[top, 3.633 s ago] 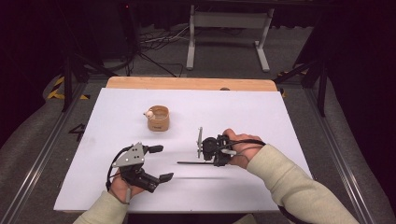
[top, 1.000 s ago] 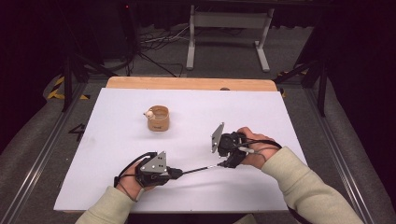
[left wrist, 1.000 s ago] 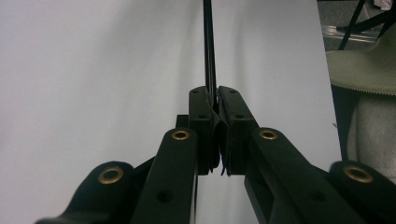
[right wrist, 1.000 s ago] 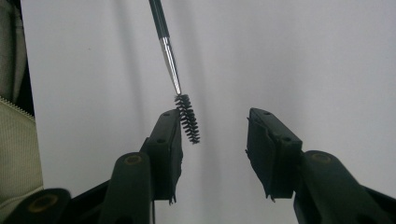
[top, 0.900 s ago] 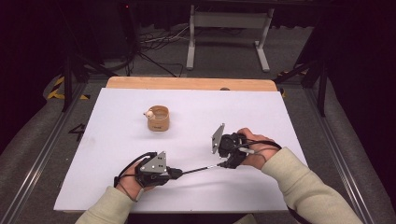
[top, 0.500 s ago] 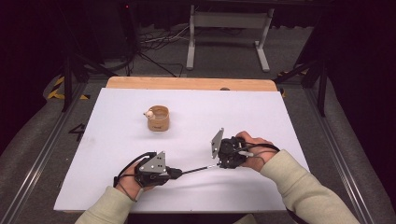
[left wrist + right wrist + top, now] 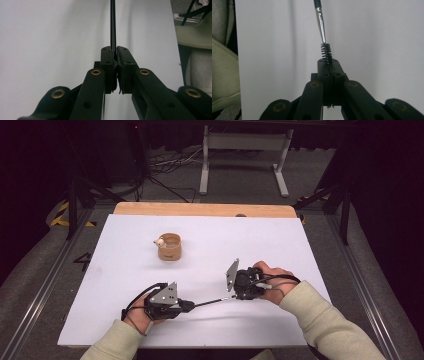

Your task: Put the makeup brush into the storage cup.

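Tools on both sides grip one thin brush [image 7: 209,303], which lies level just over the white counter [image 7: 125,265] in the lower middle of the high view. At the lower left of that frame the left tool [image 7: 191,306] sits in the person's left hand [image 7: 137,316], pointing right, its grey three-cornered plate on top. In the left gripper view its black jaws are closed almost fully together, and the slim black handle [image 7: 113,25] of the brush comes out from between the pads and runs straight up the frame over the white surface. So the left tool has hold of the handle end.

Farther up and left of centre in the high view, well apart from both hands, a small wooden cup [image 7: 169,247] stands upright on the counter with a small pale thing at its rim.

To the right of centre in the high view the right tool [image 7: 233,296] is held in the right hand [image 7: 272,282], pointing left toward the other tool. Its jaws have just been closing, and in the right gripper view they are pressed together on the dark spiral bristles [image 7: 326,53] of the brush. The silver metal neck [image 7: 321,23] rises from the bristles toward the top of that frame, tilted a little left. A pale green sleeve [image 7: 223,75] shows at the left edge there.
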Demonstrator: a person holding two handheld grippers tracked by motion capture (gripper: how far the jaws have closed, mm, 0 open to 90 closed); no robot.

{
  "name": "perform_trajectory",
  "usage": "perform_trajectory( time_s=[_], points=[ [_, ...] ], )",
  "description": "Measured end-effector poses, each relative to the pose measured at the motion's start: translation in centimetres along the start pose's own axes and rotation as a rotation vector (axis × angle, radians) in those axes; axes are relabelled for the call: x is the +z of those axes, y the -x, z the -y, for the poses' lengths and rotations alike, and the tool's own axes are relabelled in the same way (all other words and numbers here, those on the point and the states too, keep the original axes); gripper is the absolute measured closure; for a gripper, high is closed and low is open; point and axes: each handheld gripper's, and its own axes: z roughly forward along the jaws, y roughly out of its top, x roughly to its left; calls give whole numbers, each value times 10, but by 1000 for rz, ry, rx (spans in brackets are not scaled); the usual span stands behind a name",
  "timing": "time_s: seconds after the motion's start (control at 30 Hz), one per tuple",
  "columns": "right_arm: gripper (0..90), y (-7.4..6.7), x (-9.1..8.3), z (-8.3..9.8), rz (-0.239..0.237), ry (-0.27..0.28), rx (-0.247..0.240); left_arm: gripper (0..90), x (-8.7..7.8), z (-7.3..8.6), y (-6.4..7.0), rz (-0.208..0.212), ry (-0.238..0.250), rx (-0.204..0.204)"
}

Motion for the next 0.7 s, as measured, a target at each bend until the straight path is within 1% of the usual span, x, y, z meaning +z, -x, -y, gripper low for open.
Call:
perform_trajectory(
  time_s=[0.03,0.07,0.13,0.17,0.2,0.23,0.27,0.3,0.33,0.37,0.47,0.53,0.67,0.7],
  points=[
    [900,-1,0,-1,-2,-4,0,791,0,0,-1,1,3,-10],
    [900,-1,-1,-1,-2,-8,-3,729,-1,-1,-1,-6,0,-20],
    [900,-1,-2,-2,0,-7,-2,603,-1,-4,-3,-2,-18,-39],
    [900,-2,-3,-3,3,-9,0,542,-1,-7,-5,0,-35,-48],
    [900,-1,-4,-3,8,-9,5,488,-1,-7,-5,0,-35,-48],
    [900,-1,-5,-4,11,-7,3,467,-4,-13,-6,-7,-51,-49],
    [900,-2,-6,-5,15,-8,8,453,-5,-17,-6,-8,-51,-49],
    [900,-2,-6,-5,15,-8,8,442,-5,-17,-6,-8,-51,-49],
    [900,-1,-7,-5,18,-5,2,442,-7,-21,-7,-16,-60,-49],
    [900,-1,-8,-6,18,-13,9,433,-8,-26,-7,-24,-69,-48],
    [900,-1,-10,-8,25,-21,11,412,-10,-38,-7,-40,-106,-27],
    [900,0,-12,-9,27,-16,9,408,-11,-45,-7,-49,-120,-18],
    [900,1,-14,-12,30,-13,11,402,-8,-58,-8,-47,-146,-12],
    [900,1,-14,-13,31,-14,9,401,-7,-61,-8,-45,-161,-9]
  ],
)
